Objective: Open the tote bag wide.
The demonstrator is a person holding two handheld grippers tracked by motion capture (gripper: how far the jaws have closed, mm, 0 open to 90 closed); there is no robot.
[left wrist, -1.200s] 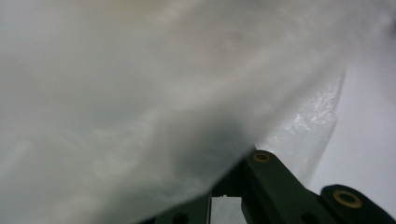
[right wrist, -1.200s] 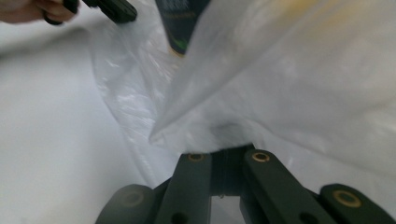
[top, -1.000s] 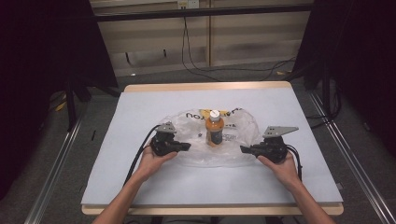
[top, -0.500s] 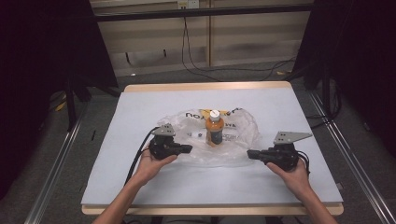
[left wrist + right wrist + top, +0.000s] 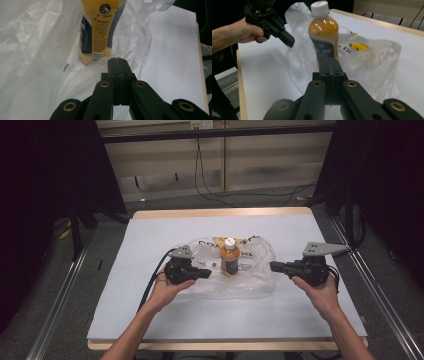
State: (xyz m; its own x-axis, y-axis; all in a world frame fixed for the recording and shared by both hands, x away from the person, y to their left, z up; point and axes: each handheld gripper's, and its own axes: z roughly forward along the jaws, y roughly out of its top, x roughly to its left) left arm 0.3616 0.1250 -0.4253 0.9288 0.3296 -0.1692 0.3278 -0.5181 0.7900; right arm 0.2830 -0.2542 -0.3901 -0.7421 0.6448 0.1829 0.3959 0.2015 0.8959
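Note:
An orange drink bottle (image 5: 229,258) with a white cap stands upright on a crumpled clear plastic bag (image 5: 250,277) at the table's middle. My left gripper (image 5: 207,273) lies left of the bottle, jaws shut, and folds of the plastic bag (image 5: 75,75) gather at its tips (image 5: 117,60), close to the bottle's base (image 5: 97,47). My right gripper (image 5: 272,266) is shut at the bag's right edge. In the right gripper view its tips (image 5: 328,60) point at the bottle (image 5: 323,35), and I cannot tell whether plastic is pinched there. The left gripper (image 5: 288,41) meets the bag's raised far side.
The table (image 5: 150,245) has a pale blue-grey top with a wooden rim and bare room all around the bag. Metal rails (image 5: 60,305) run along both sides on the floor, and cables (image 5: 220,195) lie behind the far edge.
My right gripper has drawn back to the right, from over the bag to its right edge. The left gripper, bottle and bag have hardly moved.

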